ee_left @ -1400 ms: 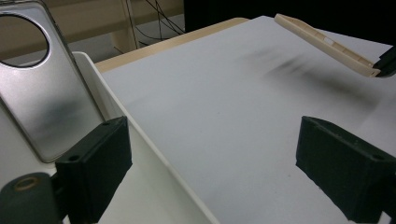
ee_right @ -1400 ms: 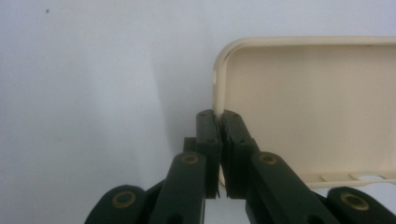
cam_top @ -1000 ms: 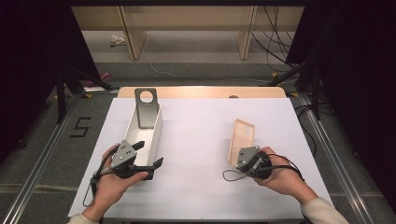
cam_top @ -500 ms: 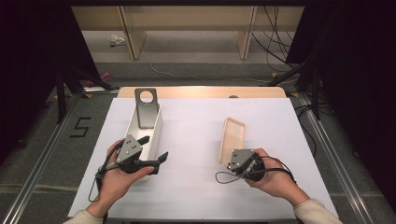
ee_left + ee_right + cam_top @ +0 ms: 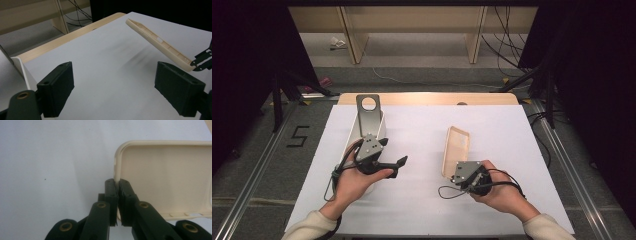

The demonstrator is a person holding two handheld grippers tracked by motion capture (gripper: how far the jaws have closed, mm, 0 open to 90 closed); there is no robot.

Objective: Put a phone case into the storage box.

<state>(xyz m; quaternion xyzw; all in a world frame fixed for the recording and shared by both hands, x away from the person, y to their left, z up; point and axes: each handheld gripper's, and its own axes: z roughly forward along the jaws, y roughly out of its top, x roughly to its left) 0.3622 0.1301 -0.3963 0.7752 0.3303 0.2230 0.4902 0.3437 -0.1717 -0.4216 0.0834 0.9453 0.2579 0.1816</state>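
A cream phone case (image 5: pixel 456 147) is tilted up on its long edge right of the table's middle. My right gripper (image 5: pixel 448 176) is shut on its near corner. In the right gripper view the jaws (image 5: pixel 117 183) pinch the case's rim (image 5: pixel 162 177), hollow side facing right. My left gripper (image 5: pixel 398 167) hangs open and empty over the white sheet, pointing right toward the case. In the left gripper view its pads (image 5: pixel 58 85) stand wide apart, with the case (image 5: pixel 160 41) and the right gripper's tips (image 5: pixel 198 62) beyond.
A white holder (image 5: pixel 357 132) with an upright grey metal bracket (image 5: pixel 368 107) stands at the left, just behind my left hand. The white sheet (image 5: pixel 422 130) covers the table, with a wooden edge (image 5: pixel 427 98) at the back. Cables and furniture legs lie on the floor beyond.
My left gripper has moved right and slightly up, away from the white holder. The phone case, held by the right gripper, has shifted a little to the left.
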